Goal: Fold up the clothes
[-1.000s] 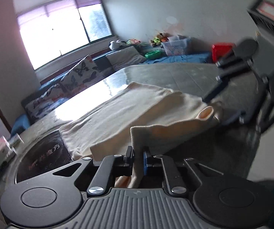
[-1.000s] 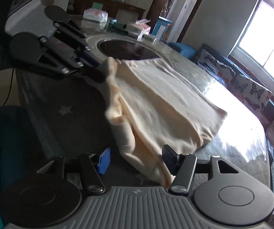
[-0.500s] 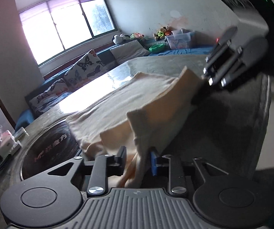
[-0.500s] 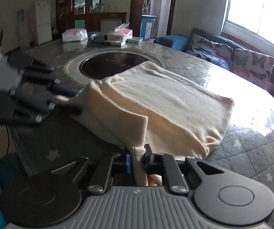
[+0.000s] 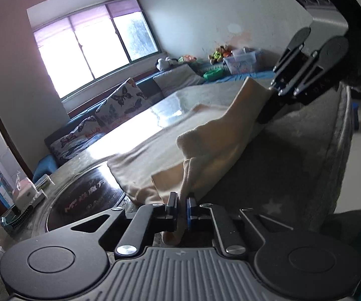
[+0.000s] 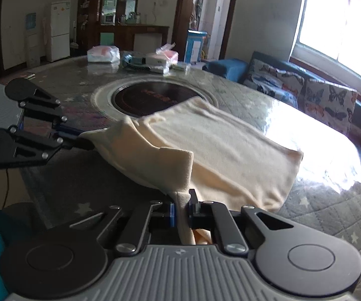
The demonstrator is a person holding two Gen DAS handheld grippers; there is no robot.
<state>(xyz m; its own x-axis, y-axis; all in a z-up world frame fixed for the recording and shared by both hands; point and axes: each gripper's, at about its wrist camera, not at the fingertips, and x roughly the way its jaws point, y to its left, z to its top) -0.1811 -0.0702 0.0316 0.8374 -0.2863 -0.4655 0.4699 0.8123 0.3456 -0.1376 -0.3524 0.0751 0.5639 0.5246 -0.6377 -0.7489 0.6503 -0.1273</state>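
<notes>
Left wrist view: the dark round plate (image 5: 85,200) set into the table (image 5: 293,170) carries reddish lettering, too blurred for me to read. The cream garment (image 5: 170,148) lies just beside that plate, on the side toward the window (image 5: 92,50). My left gripper (image 5: 182,207) has just closed and is clamped on a corner of the garment; the cloth runs up out of my pads and sags back to the table. Farther from the plate, my right gripper (image 5: 277,92) pinches the opposite corner, lifted off the table.

Right wrist view: the same plate (image 6: 153,95) shows a line of red writing, again unreadable. The garment (image 6: 218,145) overlaps the plate's near rim and spreads away from it toward the sofa (image 6: 306,92). My right gripper (image 6: 180,210) has just closed on a fold of its edge. My left gripper (image 6: 87,139), beside the plate, grips the other corner.
</notes>
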